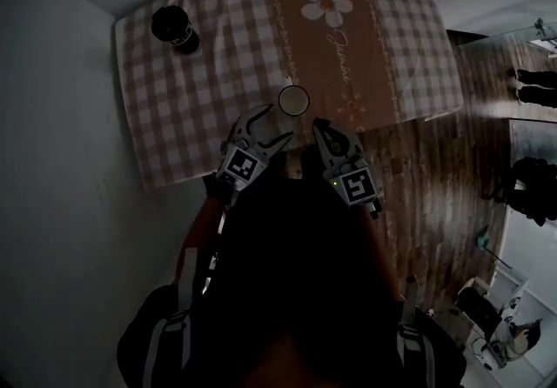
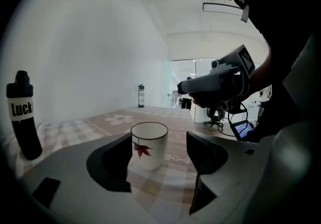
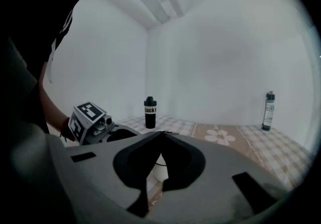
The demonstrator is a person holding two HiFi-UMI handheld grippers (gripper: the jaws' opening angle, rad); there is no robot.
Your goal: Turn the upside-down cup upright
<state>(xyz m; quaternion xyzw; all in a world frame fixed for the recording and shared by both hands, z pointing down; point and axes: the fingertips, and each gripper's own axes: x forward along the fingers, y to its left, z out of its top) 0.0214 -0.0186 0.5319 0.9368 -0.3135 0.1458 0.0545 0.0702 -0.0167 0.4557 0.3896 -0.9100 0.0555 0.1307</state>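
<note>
Two grippers, one cup. What do you record?

Reply: The cup (image 2: pixel 149 145) stands upright, mouth up and red leaf mark showing, on the checked cloth (image 1: pixel 174 125) near the middle of the table's near edge. The left gripper (image 1: pixel 275 123) has its jaws spread wide with the cup standing between them. I see neither pad pressing on it. One jaw sits very close to the cup wall, and contact there I cannot confirm. The right gripper (image 1: pixel 319 124) has its jaws closed together on nothing and waits just beside the cup, off the near edge.

Query: Which step is in hand, then?

Reply: In my judgement, the release. The turning appears done and the cup rests on its own base.

Query: And the next move?

Reply: Withdrawal of the left gripper toward the near edge, jaws kept apart and drawn back in line, so that neither jaw clips the wall and tips or drags the cup. The black bottle (image 1: pixel 174 28) at the far left corner is well apart and poses no concern.
</note>
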